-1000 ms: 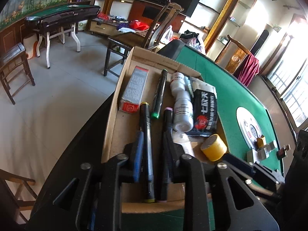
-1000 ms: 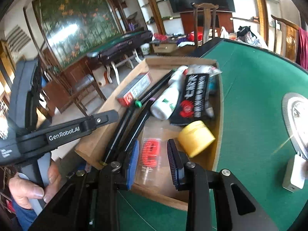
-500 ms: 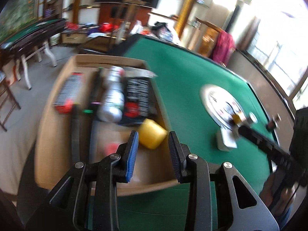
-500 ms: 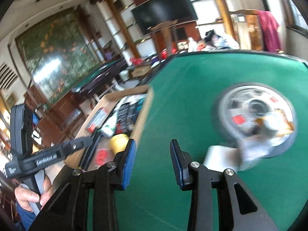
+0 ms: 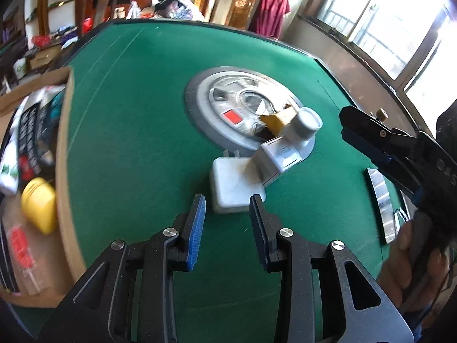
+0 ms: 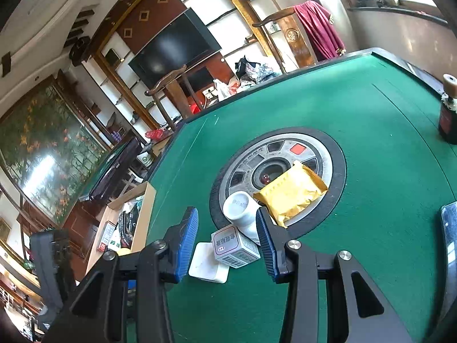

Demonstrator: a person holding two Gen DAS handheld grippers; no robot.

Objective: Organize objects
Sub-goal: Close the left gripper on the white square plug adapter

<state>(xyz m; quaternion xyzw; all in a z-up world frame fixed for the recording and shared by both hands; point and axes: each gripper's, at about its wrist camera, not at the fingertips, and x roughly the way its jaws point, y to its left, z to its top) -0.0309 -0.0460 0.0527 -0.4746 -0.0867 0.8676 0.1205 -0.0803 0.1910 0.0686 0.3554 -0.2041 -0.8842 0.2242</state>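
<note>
A white power adapter point(image 5: 232, 184) lies flat on the green table, just ahead of my open, empty left gripper point(image 5: 227, 204). A small white box point(image 5: 281, 154) and a white jar point(image 5: 305, 123) lean against it, with a yellow packet point(image 5: 278, 120) behind. In the right wrist view my right gripper point(image 6: 227, 223) is open and empty, with the box point(image 6: 234, 247), the jar point(image 6: 242, 208) and the adapter point(image 6: 207, 263) between its fingers; the yellow packet point(image 6: 291, 193) lies just beyond. The cardboard tray point(image 5: 62, 154) holds a yellow tape roll point(image 5: 40, 204) and other items.
A round silver hub point(image 5: 237, 105) is set into the table centre. A dark bottle point(image 6: 448, 114) stands at the far right edge. Metal plates point(image 5: 381, 200) lie at the table's right side. Chairs and shelves stand beyond the table.
Both grippers have swung right, away from the cardboard tray, to the items at the table's centre. Both stay open and empty.
</note>
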